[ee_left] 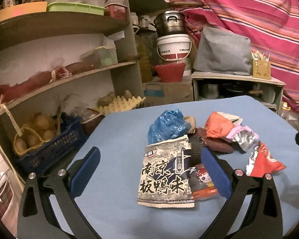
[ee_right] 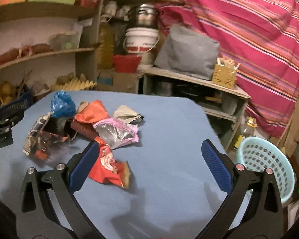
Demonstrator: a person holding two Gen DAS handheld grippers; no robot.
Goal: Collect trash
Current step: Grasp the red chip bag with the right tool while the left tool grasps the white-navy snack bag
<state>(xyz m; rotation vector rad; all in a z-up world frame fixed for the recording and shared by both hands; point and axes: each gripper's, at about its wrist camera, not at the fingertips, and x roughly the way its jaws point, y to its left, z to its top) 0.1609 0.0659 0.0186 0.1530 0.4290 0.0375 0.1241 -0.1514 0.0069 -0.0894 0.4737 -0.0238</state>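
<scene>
- left wrist view: the left gripper (ee_left: 150, 165) hung over the blue table (ee_left: 117, 131) with its jaws spread wide and nothing between the pads. the grey snack packet (ee_left: 165, 175) with large chinese print lay flat between the two fingers, nearer the right-hand one, and did not appear to be pinched.
- behind that packet sat a crumpled blue plastic bag (ee_left: 167, 126), and to the right an orange wrapper (ee_left: 219, 126), a pink-and-silver foil pouch (ee_left: 244, 137) and a red wrapper (ee_left: 266, 164), all bunched in one loose heap.
- judged step: the approach to a first pick, with no trash yet lifted. the next move would call for lowering onto the grey packet and closing on an edge, since it lay flat and thin.
- right wrist view: the right gripper (ee_right: 150, 159) was also wide open and empty, above bare table. the red wrapper (ee_right: 107, 166) lay just beside its left finger (ee_right: 83, 165), partly hidden by it.
- the rest of the heap sat further left, with the foil pouch (ee_right: 117, 131) and blue bag (ee_right: 62, 103) visible. the view was somewhat blurred.
- a pale blue perforated basket (ee_right: 269, 165) stood off the table's right edge, likely the bin for the trash; reaching it would call for a carry to the right.
</scene>
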